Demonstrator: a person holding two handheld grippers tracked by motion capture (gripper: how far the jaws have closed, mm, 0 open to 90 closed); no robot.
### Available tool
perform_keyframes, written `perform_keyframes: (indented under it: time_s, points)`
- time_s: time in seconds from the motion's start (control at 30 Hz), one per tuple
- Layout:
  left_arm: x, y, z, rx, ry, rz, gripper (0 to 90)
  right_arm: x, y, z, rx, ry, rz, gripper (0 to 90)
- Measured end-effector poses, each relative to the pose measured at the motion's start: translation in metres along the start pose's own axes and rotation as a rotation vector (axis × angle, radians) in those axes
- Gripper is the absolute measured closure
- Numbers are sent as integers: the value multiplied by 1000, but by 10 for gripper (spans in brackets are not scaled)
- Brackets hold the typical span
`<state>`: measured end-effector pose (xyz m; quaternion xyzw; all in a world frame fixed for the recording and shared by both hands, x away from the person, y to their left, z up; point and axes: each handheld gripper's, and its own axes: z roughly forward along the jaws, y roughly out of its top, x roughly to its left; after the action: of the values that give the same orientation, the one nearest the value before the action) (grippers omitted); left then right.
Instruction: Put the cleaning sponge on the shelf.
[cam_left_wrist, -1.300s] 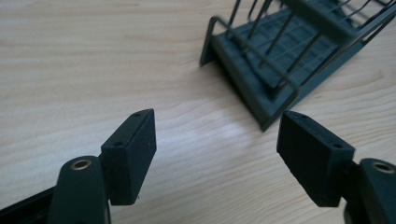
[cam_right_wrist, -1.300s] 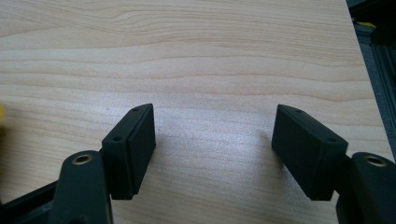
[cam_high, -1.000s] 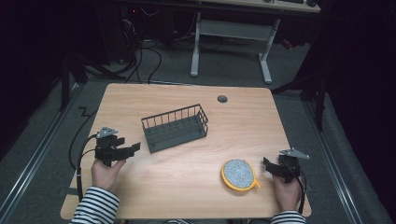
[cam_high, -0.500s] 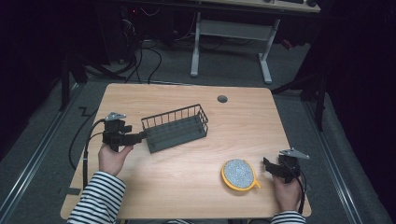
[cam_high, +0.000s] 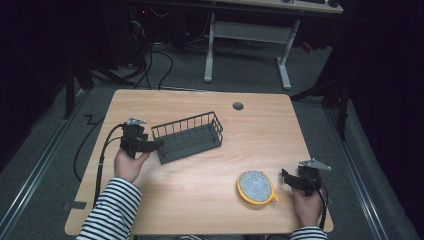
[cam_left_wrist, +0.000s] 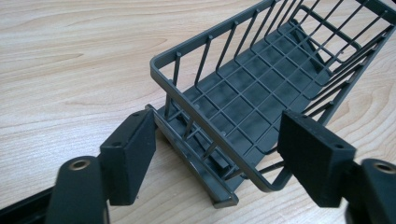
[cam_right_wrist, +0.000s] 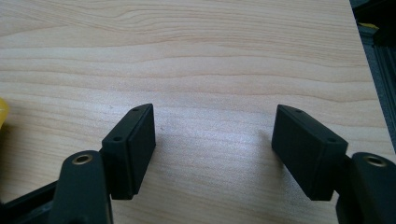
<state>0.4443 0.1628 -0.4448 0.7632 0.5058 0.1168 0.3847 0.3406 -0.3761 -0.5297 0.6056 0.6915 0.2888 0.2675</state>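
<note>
A dark grey wire basket (cam_high: 186, 123) lies on the wooden table (cam_high: 260, 135), left of centre. My left gripper (cam_high: 154, 145) reaches its near-left end. In the left gripper view the basket's end (cam_left_wrist: 205, 135) sits between the pads of my left gripper (cam_left_wrist: 217, 140). The jaws have just been closing, but the pads stand apart from the wires, so it is open. A yellow-rimmed round disc with a speckled grey face (cam_high: 255, 186) lies at the front right. My right gripper (cam_high: 286, 176) rests just right of it, open over bare wood (cam_right_wrist: 212, 140), with a yellow sliver (cam_right_wrist: 2, 114) at the left edge.
A small round grommet (cam_high: 238, 106) sits near the table's far edge. A black cable (cam_high: 102, 150) trails from the left gripper over the left table edge. A white desk frame (cam_high: 247, 35) stands on the floor beyond.
The left hand has moved away from the front edge and rightwards, bringing its gripper up to the basket's left end. The basket, the disc and the right hand have stayed put.
</note>
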Motion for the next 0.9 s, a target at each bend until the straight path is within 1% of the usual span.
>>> perform_keyframes:
  time_s: [0.13, 0.2, 0.33, 0.37, 0.4, 0.67, 0.77, 0.83, 0.9]
  points:
    - [0, 0, 0, 2, -5, 2, 312, 0, 0, 0, 0, 0, 1, 305]
    - [-1, 1, 0, 5, -3, 10, 330, 0, 0, 0, 1, 0, 2, 305]
    - [-2, 0, 0, 3, -7, 17, 390, 0, 0, 0, 1, 1, 2, 305]
    - [-3, 0, 0, 2, -13, 22, 390, 0, 0, 0, 0, 1, 1, 305]
    - [-4, 0, 0, 3, -16, 29, 421, 0, 0, 0, 0, 1, 1, 305]
    - [-6, -1, -1, -1, -10, 34, 443, 0, 0, 0, -1, 3, -3, 305]
    - [-7, -4, -3, -4, -18, 32, 456, 0, 0, 0, -1, 2, -3, 305]
    - [-8, -6, -3, 10, -12, 48, 483, 0, 0, 0, -1, 2, -4, 305]
    - [-9, -8, -2, 14, -10, 52, 487, 0, 0, 0, -1, 2, -3, 305]
